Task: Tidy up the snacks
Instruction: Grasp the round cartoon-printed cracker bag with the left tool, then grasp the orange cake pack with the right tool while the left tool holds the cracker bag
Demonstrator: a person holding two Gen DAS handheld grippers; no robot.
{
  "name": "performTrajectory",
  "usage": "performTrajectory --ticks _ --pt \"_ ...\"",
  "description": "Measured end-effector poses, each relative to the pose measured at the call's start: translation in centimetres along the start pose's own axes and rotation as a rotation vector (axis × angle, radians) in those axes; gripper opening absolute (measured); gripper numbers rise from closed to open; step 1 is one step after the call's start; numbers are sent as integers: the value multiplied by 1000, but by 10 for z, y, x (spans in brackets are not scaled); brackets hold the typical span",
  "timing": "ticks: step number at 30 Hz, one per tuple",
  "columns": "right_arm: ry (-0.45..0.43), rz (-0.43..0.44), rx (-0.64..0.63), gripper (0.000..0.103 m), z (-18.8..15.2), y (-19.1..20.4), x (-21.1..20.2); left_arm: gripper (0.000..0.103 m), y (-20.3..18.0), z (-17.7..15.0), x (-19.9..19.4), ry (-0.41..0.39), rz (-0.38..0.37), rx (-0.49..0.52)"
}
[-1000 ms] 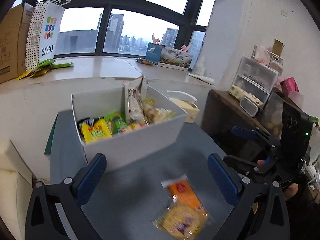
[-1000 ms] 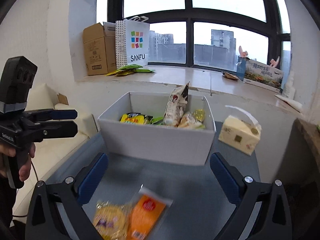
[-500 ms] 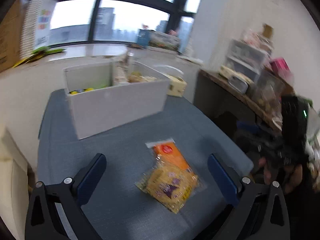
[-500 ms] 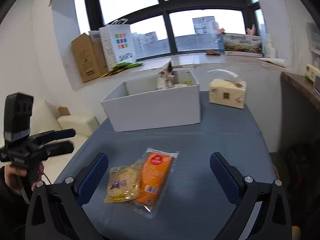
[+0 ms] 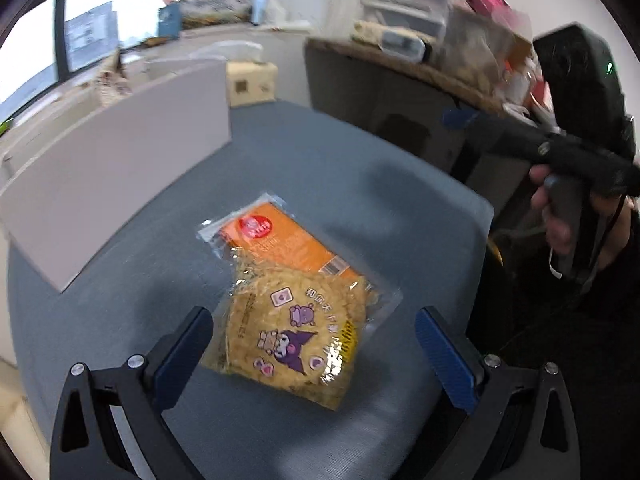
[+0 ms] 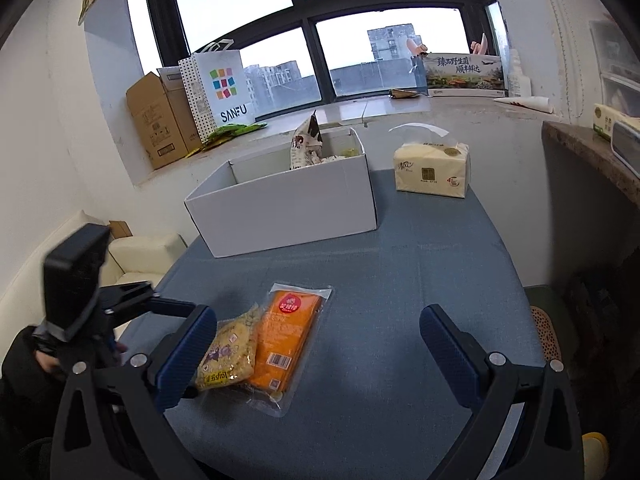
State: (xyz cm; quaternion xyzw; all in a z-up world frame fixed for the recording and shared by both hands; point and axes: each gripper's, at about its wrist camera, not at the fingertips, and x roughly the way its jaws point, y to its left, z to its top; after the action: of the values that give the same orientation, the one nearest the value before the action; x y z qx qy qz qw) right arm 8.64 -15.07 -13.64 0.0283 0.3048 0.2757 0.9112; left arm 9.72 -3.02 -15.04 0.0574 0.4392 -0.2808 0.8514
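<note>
Your left gripper (image 5: 312,344) hangs low over the blue-grey table (image 5: 360,176) with its fingers spread wide, the yellow snack packet (image 5: 292,340) lying flat between them and touching neither pad. That packet overlaps the near end of the orange snack packet (image 5: 280,244), which lies flat on the cloth just beyond it. Your right gripper (image 6: 316,344) is also spread wide and holds nothing; from its view the two packets, yellow (image 6: 230,354) beside orange (image 6: 286,336), sit toward its left finger, with bare cloth under the rest of the gap. The white box (image 6: 288,204) stands farther back on the table, well apart from the packets, with a tall snack bag (image 6: 306,144) sticking up above its rim. A tissue pack (image 6: 432,172) rests near the box's right side.
</note>
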Motion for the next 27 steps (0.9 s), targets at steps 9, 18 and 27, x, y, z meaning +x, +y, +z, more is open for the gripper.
performTrajectory --ticks 9,18,27 --pt "21 -4 -1 103 -4 0 4 102 19 -1 37 103 -27 22" --pt "83 -6 -39 103 -11 11 21 68 45 -9 -1 -37 17 -166" --pt "235 24 -101 103 -9 38 76 67 66 -31 -70 -258 90 -315"
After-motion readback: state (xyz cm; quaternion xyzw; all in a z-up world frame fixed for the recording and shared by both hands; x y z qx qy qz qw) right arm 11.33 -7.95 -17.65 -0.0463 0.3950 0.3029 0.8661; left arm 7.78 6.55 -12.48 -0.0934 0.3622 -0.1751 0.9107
